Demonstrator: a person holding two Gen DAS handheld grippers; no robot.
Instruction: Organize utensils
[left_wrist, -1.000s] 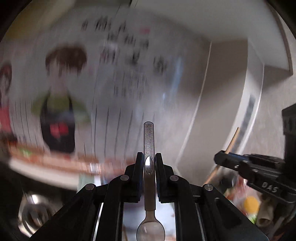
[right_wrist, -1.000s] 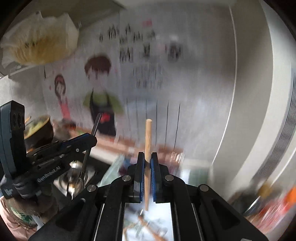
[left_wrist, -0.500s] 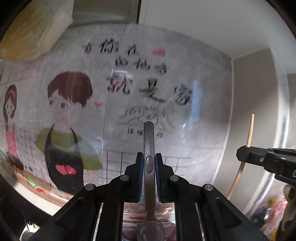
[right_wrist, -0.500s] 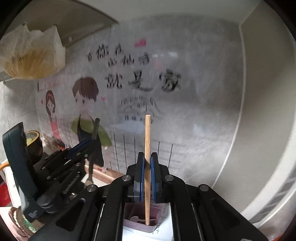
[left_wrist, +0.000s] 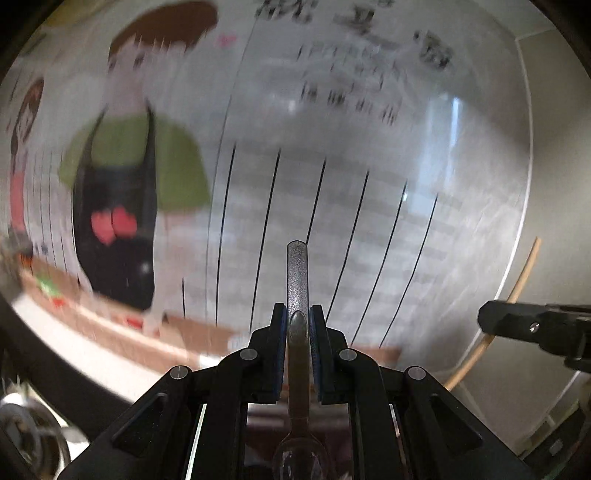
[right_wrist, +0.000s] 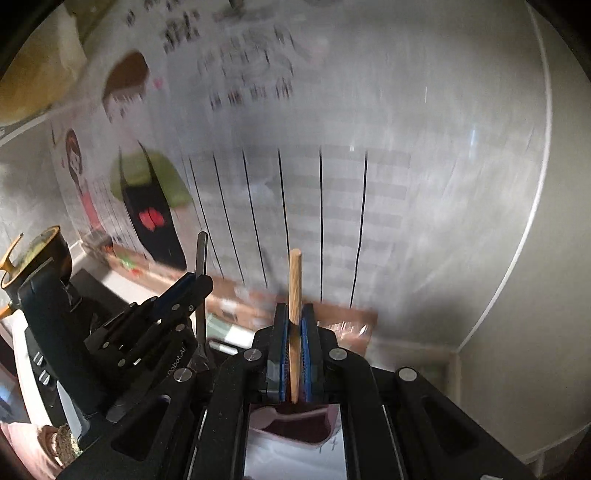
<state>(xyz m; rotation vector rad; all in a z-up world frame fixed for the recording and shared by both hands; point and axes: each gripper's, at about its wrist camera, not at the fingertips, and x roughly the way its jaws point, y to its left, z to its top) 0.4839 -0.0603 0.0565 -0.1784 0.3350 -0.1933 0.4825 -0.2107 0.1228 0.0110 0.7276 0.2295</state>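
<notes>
My left gripper (left_wrist: 297, 325) is shut on a metal spoon (left_wrist: 297, 273), handle pointing up and bowl hanging below between the arms. My right gripper (right_wrist: 294, 325) is shut on a wooden chopstick (right_wrist: 294, 280), held upright. Directly under the chopstick's lower end sits a pink utensil holder (right_wrist: 295, 424) with its dark opening facing up. In the right wrist view the left gripper (right_wrist: 195, 284) shows at the left, the spoon (right_wrist: 201, 258) standing in it. In the left wrist view the right gripper (left_wrist: 535, 328) enters from the right, the chopstick (left_wrist: 517, 280) curving past it.
A wall poster (left_wrist: 258, 166) with cartoon figures and a black grid fills the background close ahead. A dark bowl (right_wrist: 40, 254) stands at the left on the counter. A white sheet (right_wrist: 295, 458) lies under the pink holder. A pale wall corner (right_wrist: 517, 295) rises at the right.
Both grippers have dropped and moved closer to the poster wall, still holding spoon and chopstick. The pink holder now looks larger beneath the right gripper.
</notes>
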